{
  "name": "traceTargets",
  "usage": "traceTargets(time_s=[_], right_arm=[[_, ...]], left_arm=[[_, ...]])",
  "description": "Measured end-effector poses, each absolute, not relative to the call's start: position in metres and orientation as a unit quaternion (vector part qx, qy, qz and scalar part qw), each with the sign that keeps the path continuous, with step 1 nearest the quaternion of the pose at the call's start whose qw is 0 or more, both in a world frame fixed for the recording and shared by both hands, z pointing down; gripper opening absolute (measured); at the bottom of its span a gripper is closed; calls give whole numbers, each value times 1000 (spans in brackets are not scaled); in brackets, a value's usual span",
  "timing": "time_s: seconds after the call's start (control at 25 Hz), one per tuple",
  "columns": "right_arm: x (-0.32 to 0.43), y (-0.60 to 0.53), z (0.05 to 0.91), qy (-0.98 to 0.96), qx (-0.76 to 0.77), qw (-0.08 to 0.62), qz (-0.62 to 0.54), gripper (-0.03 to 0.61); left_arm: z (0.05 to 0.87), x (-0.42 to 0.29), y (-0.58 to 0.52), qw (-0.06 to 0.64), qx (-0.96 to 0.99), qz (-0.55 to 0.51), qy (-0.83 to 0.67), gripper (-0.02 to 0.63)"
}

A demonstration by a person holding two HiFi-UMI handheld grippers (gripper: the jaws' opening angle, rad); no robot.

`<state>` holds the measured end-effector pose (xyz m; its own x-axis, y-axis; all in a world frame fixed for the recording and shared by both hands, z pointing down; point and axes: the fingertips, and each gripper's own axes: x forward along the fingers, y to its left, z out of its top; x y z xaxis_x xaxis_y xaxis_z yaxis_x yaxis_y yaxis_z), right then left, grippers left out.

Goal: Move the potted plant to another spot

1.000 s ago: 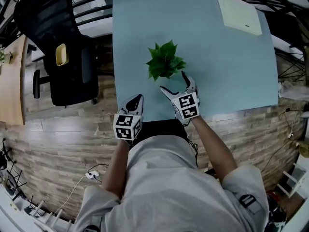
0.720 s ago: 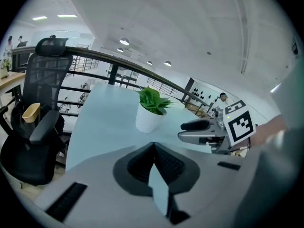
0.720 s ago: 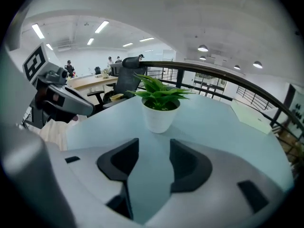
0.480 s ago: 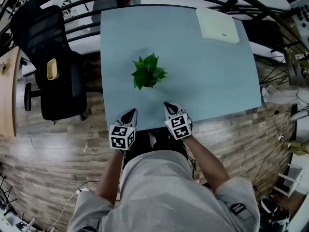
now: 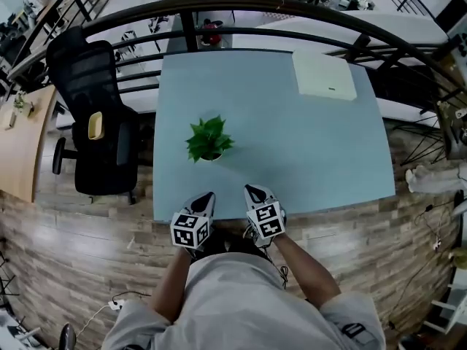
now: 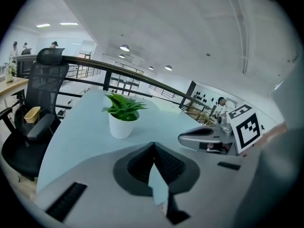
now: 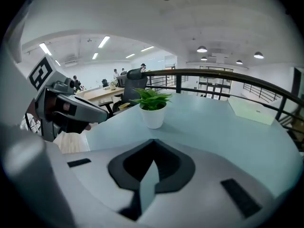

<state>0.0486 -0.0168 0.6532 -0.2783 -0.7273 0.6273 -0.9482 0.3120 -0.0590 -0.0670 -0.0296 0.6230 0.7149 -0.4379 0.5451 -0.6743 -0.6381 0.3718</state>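
A potted plant (image 5: 209,143) stands alone on the left half of a pale blue tabletop (image 5: 306,152), near the left edge and roughly midway between the near and far edges. Bare surface lies on every side of it. The widest open stretch runs to the right edge and back toward the far right corner, where a flat cream panel (image 5: 324,75) lies. A dark railing (image 5: 292,9) curves along beyond the far edge, and a black office chair (image 5: 95,115) sits on the wooden floor (image 5: 87,224) just off the left edge.

The plant is a small cluster of pointed green leaves (image 7: 151,99) in a plain white pot (image 6: 120,126). It stands upright with its long axis vertical, and the leaves fan out in all directions above the rim.

The left tool (image 5: 207,195) and right tool (image 5: 252,189) are held side by side at the near edge, well apart from the plant and pointing toward it. Each has its jaws pressed together with nothing between them.
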Motion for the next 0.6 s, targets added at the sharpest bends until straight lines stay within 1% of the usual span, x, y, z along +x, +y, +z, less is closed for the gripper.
traceTargets(time_s=[0.28, 0.6], right_arm=[[89, 4, 639, -768, 569, 202, 213, 3], [109, 16, 616, -778, 569, 170, 205, 3]], left_arm=[[621, -34, -1, 273, 876, 229, -325, 12], [612, -13, 8, 272, 875, 219, -334, 12]])
